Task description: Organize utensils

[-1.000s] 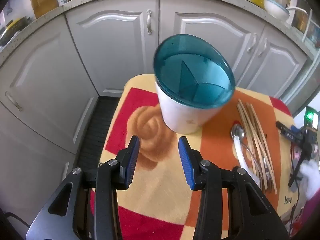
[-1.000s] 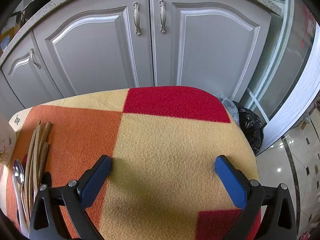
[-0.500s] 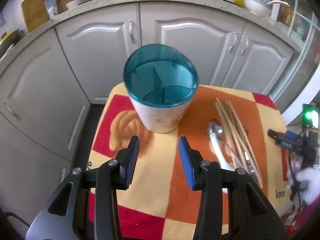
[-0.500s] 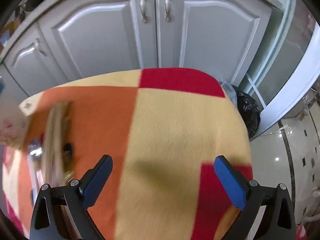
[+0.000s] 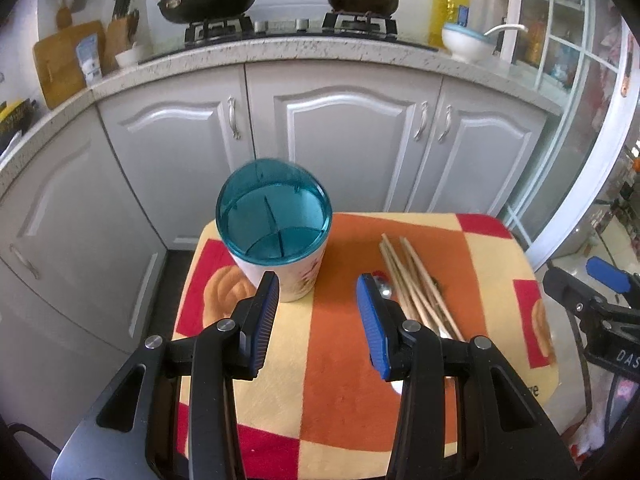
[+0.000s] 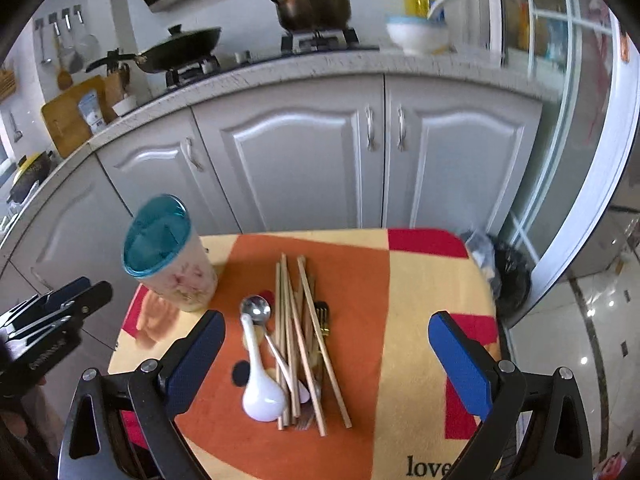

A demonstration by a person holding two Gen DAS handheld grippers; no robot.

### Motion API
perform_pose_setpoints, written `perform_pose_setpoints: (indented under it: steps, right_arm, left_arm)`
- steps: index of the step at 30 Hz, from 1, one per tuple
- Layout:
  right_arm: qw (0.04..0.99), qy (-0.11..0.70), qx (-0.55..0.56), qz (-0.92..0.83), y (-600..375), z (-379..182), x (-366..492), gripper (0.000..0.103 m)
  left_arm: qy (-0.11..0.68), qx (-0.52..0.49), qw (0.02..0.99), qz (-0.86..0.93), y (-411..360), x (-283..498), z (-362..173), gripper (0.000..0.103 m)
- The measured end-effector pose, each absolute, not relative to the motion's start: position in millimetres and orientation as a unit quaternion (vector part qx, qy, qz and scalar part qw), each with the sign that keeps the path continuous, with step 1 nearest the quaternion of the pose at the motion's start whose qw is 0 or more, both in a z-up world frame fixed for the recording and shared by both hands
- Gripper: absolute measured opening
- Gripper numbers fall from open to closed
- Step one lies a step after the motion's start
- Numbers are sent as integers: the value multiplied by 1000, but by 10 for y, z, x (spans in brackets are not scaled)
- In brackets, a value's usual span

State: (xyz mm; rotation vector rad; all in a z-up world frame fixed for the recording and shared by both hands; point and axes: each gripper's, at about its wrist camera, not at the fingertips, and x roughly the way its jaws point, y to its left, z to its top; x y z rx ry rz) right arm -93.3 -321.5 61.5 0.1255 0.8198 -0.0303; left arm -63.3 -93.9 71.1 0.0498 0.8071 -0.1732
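1. The utensil holder (image 5: 276,236), teal-rimmed with inner dividers, stands upright on the tabletop (image 5: 340,360) just ahead of the left gripper (image 5: 318,322), nearest its left jaw.
2. Chopsticks (image 6: 298,336), a white spoon (image 6: 260,384), a metal spoon (image 6: 256,310) and a fork (image 6: 322,318) lie piled ahead of the right gripper (image 6: 326,364), between its jaws and nearer the left one.
3. Both grippers hover above the checked cloth, pointing toward the grey cabinets (image 5: 348,136).
4. The left jaws are parted and hold nothing; the right jaws are spread wide, also empty.
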Motion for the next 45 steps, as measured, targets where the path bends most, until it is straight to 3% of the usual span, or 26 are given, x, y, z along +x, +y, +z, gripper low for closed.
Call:
perform_pose_setpoints:
  steps: [16,45]
  right_arm:
    - [935,352,49,-14,-3120,1027,-1138,102]
    - [927,371,50,-14,-3080,961,-1039,102]
  left_arm:
    - [368,25,925,-89,-941,-725,951,40]
    - [375,17,922,-97,-977,-697,934,40]
